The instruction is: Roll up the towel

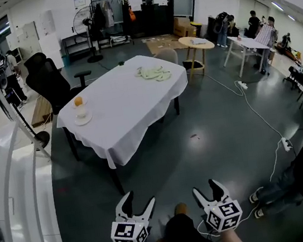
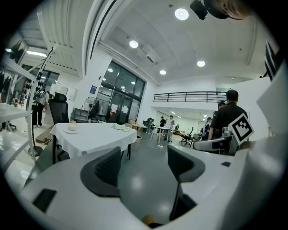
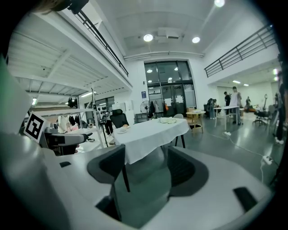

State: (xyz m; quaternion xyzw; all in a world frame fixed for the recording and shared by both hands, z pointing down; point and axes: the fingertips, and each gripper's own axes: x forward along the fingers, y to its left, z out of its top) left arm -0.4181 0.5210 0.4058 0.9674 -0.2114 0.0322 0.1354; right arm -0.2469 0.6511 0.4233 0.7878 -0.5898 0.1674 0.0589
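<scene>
Standing well back from the table [image 1: 117,180]; left gripper [image 1: 139,199] and right gripper [image 1: 205,187] both spread, empty. Towel [image 1: 154,72] lies crumpled at the table's far end. Risk: jaws pinch tablecloth [image 1: 124,107] too, dragging the plate [image 1: 83,120].

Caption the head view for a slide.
Open and empty, the left claw and right claw hover low before the table bearing the crumpled towel.
</scene>
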